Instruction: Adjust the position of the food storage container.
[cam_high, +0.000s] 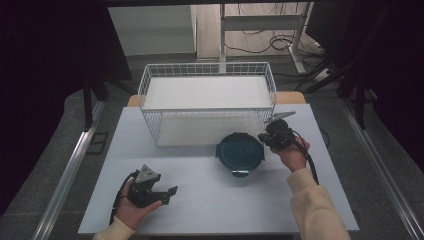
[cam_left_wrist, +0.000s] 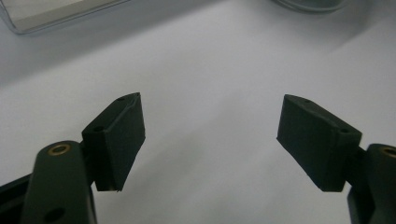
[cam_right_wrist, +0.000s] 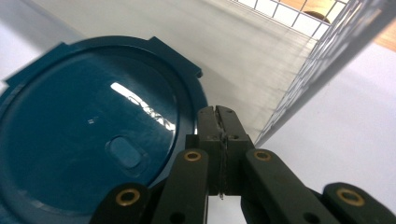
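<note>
High view: basket (cam_high: 150, 87) behind lid (cam_high: 239, 150).

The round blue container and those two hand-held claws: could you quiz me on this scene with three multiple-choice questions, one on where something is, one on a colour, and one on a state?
1. Where does the round container stand?
A. Inside the wire basket
B. On the table, just in front of the wire basket
C. On the floor

2. What colour is the container's lid?
A. Dark blue-teal
B. Red
C. Yellow

3. How do the two grippers' jaws stand?
A. Both open
B. Left shut, right open
C. Left open, right shut

Answers:
1. B: the high view shows it on the white table, before the front wall of the wire basket.
2. A: the right gripper view shows the lid dark blue-teal and glossy.
3. C: the left gripper has a wide gap between its jaws; the right gripper has its jaws pressed together at the lid's edge, nothing visible between them.
</note>
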